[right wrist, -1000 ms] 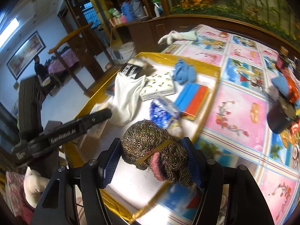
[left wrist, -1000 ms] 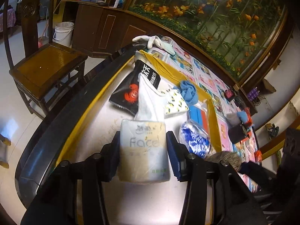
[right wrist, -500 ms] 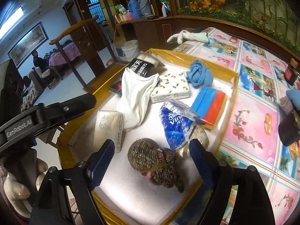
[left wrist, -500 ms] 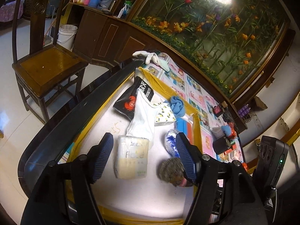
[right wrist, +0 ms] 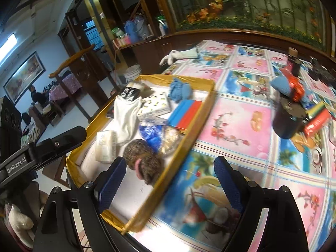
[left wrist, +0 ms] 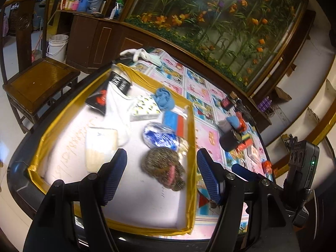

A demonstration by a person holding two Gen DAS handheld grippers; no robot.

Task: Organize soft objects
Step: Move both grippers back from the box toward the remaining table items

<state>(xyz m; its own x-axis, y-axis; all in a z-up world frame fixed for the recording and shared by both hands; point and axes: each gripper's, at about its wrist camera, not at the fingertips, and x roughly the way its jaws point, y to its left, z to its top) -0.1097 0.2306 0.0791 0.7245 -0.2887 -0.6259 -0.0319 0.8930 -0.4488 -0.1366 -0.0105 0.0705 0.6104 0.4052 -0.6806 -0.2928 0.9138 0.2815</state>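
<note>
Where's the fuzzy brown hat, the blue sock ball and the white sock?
hat [left wrist: 161, 163], left wrist view, brown knit crown
sock ball [left wrist: 164, 99], left wrist view, its middle
white sock [right wrist: 126, 118], right wrist view, its middle

A gold-rimmed tray with a white floor sits on a table covered by a colourful patterned cloth. Inside lie a tissue pack, a white sock, a blue cloth and a speckled knitted bundle. The left gripper hovers above with jaws apart, holding nothing.
</note>
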